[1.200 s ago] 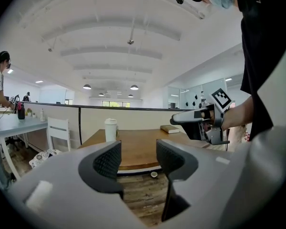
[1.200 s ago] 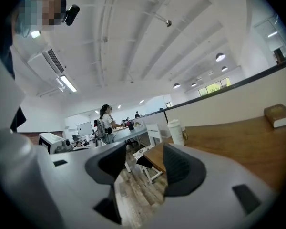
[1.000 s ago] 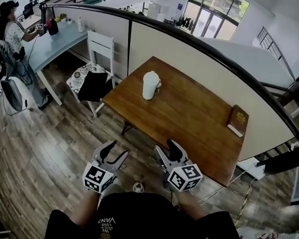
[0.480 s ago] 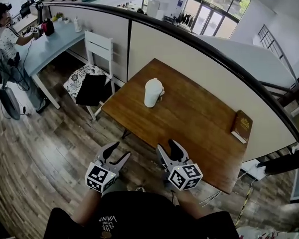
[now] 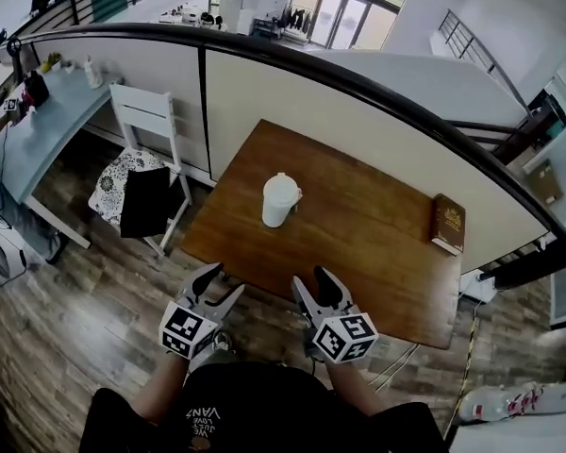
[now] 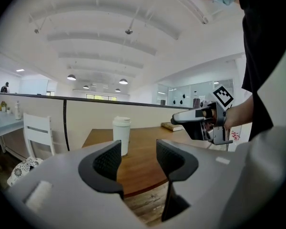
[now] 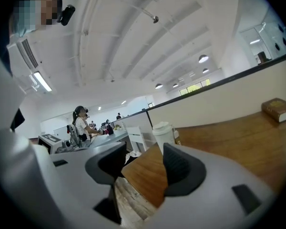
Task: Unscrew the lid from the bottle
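A white bottle (image 5: 277, 201) with a white lid (image 5: 280, 181) stands upright on the wooden table (image 5: 368, 243), left of its middle. It also shows in the left gripper view as the bottle (image 6: 121, 135) and in the right gripper view as the bottle (image 7: 164, 135). My left gripper (image 5: 214, 285) is open and empty, held off the table's near edge. My right gripper (image 5: 317, 287) is open and empty too, beside it at the near edge. Both are well short of the bottle. The right gripper (image 6: 198, 124) shows from the side in the left gripper view.
A brown book (image 5: 449, 223) lies at the table's far right edge. A white chair (image 5: 148, 159) with a dark cushion stands left of the table. A partition wall (image 5: 292, 92) runs behind the table. A pale desk (image 5: 28, 130) with a person stands far left.
The view has shifted, so the table and bottle sit more centrally. Both grippers keep the same open stance in front of me.
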`<state>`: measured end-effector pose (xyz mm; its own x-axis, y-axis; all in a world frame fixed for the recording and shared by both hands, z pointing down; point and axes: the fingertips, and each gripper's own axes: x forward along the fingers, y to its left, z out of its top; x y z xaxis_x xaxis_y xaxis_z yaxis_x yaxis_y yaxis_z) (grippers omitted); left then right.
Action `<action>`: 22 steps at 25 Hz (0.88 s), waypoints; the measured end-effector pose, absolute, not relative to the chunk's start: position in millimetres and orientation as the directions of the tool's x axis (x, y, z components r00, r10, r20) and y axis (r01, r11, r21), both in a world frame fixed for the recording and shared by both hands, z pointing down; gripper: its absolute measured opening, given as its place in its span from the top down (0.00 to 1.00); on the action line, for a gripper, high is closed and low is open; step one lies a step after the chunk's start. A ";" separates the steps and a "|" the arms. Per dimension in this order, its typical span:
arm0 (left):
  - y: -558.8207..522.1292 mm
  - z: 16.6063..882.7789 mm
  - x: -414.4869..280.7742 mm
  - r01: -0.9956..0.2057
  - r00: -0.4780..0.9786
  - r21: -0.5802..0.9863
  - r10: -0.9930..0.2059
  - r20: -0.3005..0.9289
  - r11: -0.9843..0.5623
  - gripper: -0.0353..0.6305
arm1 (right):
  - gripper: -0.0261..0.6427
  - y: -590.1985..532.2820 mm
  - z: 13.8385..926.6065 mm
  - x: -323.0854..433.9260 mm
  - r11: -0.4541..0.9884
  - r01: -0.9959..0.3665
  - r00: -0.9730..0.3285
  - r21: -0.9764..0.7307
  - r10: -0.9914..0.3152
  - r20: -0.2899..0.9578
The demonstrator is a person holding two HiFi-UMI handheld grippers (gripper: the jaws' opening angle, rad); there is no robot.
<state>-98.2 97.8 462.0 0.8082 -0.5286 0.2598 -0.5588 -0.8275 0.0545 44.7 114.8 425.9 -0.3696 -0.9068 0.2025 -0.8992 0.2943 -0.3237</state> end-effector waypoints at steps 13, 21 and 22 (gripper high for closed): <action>14.0 490.1 -103.7 -0.386 0.886 0.064 -0.351 0.304 -0.920 0.62 | 0.65 66.4 431.6 35.0 0.110 -0.948 -0.175 -0.300 -0.964 0.201; -30.8 509.4 -67.9 -0.404 0.872 0.072 -0.360 0.331 -0.912 0.57 | 0.63 22.4 439.7 43.6 0.201 -0.944 -0.259 -0.262 -0.942 0.213; -36.4 510.4 -63.2 -0.411 0.870 0.072 -0.367 0.331 -0.909 0.56 | 0.62 16.0 440.2 44.0 0.223 -0.941 -0.279 -0.254 -0.936 0.215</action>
